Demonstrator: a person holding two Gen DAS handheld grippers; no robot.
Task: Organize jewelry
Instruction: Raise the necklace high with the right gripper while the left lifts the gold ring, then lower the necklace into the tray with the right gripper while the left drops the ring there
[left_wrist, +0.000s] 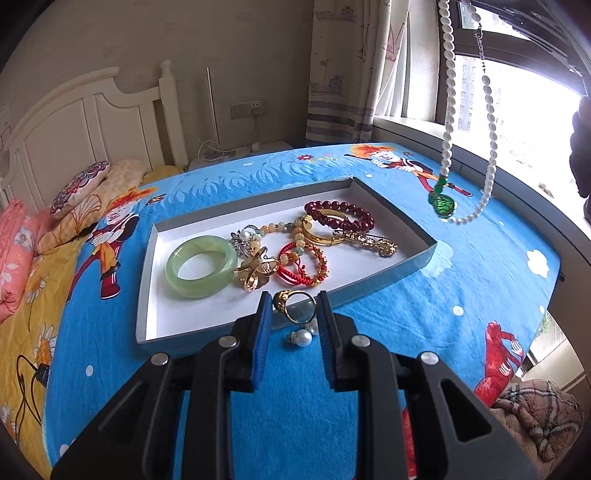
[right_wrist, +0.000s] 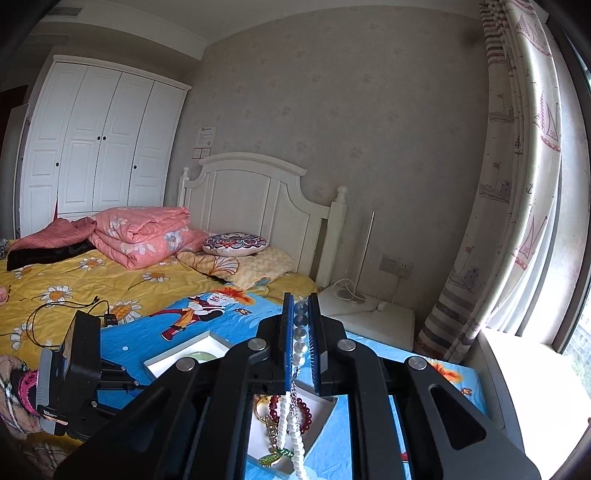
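A shallow grey tray (left_wrist: 391, 210) lies on a blue cartoon blanket. It holds a green jade bangle (left_wrist: 201, 271), a dark red bead bracelet (left_wrist: 340, 216), a gold bangle (left_wrist: 321, 229), a red cord bracelet (left_wrist: 303, 264), a gold flower brooch (left_wrist: 256, 273) and a gold clip (left_wrist: 369, 242). My left gripper (left_wrist: 294, 295) is at the tray's near edge, shut on an upright gold ring (left_wrist: 294, 306). A pearl earring (left_wrist: 301, 338) lies on the blanket just below. My right gripper (right_wrist: 301, 299) is shut on a white pearl necklace (right_wrist: 300, 347). The necklace (left_wrist: 448, 92) hangs above the tray's right end with its green pendant (left_wrist: 442, 205).
The blanket covers a bed with a white headboard (right_wrist: 255, 195), pink quilt (right_wrist: 144, 232) and pillows (right_wrist: 236, 243). A window sill (left_wrist: 517, 177) and curtain (left_wrist: 343, 74) border the right side. A black cable (left_wrist: 33, 384) lies on the yellow sheet at left.
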